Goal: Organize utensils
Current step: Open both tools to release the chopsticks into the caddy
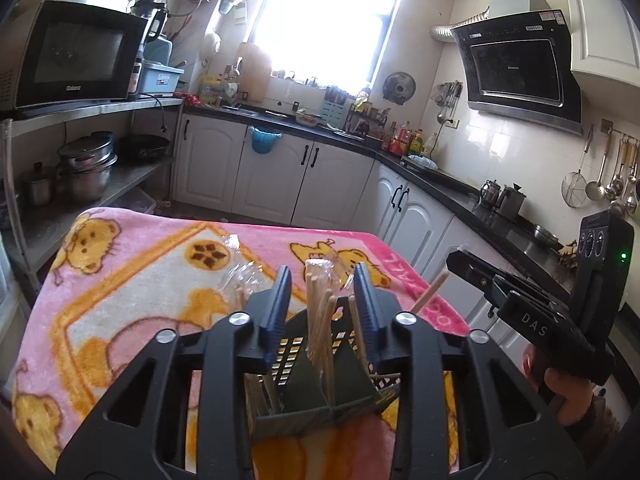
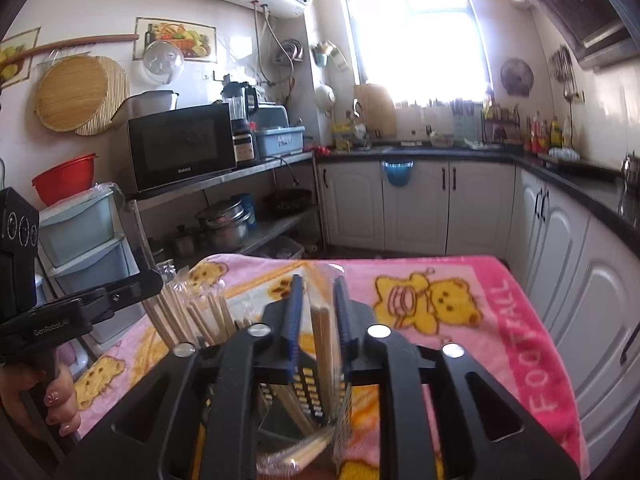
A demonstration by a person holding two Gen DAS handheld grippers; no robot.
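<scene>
- Wrapped chopsticks [image 1: 320, 312] stand in the black slotted holder [image 1: 320, 376] on the blanket-covered desk [image 1: 120, 280]; more lean in its left compartments.
- The left tool [image 1: 322, 294] stands parted around one bundle, pads seemingly clear.
- The right tool [image 2: 317, 308] brackets another wrapped bundle [image 2: 322, 320]; contact is unclear.
- Judged step: dropping bundles into compartments; next, lifting both tools straight out.
- Readable: "Galanz" on the microwave [image 2: 180, 148], "FOOTBALL" on the blanket.

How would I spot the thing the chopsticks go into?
Find the pink cartoon-bear blanket covering the table. On its near part stands a dark plastic holder with slotted walls and inner dividers, the only dark thing there, with pale wooden chopsticks sticking up.
</scene>
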